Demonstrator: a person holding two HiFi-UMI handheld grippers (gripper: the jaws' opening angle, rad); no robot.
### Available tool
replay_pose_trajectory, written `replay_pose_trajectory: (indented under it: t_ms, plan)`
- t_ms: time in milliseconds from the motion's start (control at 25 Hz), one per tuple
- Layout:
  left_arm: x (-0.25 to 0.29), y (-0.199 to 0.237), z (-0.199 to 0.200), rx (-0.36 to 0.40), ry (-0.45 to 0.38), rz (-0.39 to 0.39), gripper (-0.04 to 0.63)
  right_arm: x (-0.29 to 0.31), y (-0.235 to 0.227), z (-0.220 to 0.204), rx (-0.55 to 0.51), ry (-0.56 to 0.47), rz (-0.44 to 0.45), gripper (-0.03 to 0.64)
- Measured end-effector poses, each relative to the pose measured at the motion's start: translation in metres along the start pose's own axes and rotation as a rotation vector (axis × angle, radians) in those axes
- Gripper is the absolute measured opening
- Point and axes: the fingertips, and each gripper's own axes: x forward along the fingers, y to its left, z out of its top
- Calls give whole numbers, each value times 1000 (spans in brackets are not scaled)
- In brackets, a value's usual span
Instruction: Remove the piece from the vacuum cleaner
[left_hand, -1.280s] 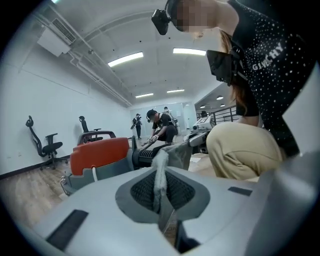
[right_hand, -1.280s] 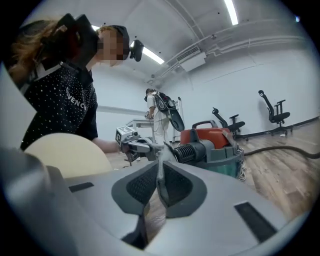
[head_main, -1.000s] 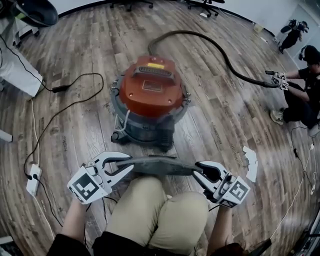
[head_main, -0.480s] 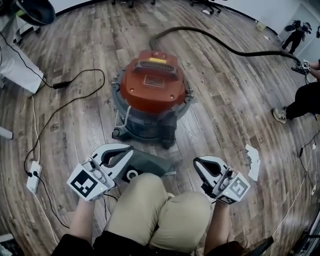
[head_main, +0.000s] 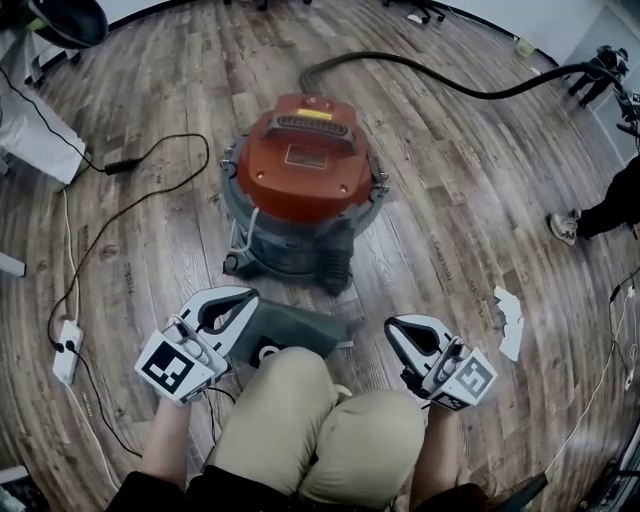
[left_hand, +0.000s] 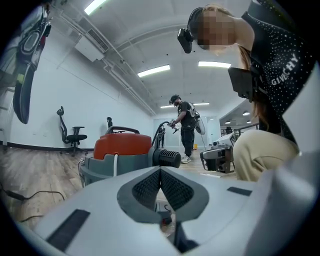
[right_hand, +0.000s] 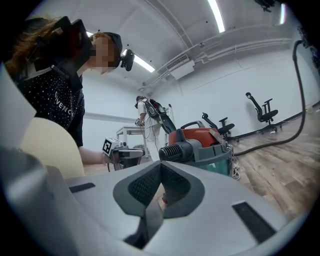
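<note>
The vacuum cleaner (head_main: 300, 180), with a red lid on a grey tub, stands on the wood floor ahead of me; it also shows as the vacuum (left_hand: 122, 147) and the vacuum (right_hand: 200, 140) in the gripper views. The removed piece (head_main: 295, 335), a dark grey flat nozzle, lies on the floor before my knees. My left gripper (head_main: 250, 294) hovers at its left end, shut and empty, pads (left_hand: 150, 187) pressed together. My right gripper (head_main: 391, 326) is off to the right of the piece, also shut with nothing between its pads (right_hand: 172, 185).
A black hose (head_main: 440, 75) arcs from the vacuum to a second person at the right, whose shoe (head_main: 565, 228) shows. A black cable (head_main: 130, 215) runs to a power strip (head_main: 66, 358) at the left. A white scrap (head_main: 508, 322) lies at the right.
A second ago both grippers held the piece up between them. They let go, it came down onto the floor by the left gripper, and both jaws closed.
</note>
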Motion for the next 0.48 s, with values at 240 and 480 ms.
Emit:
replay_pose_trajectory:
  t_ms: [240, 480]
  plan:
    - [1, 0, -4, -13, -10, 8, 11, -5, -7, -3, -24, -10, -9, 11]
    - [3, -10, -2, 5, -21, -45, 11, -12, 1, 6, -21, -44, -12, 11]
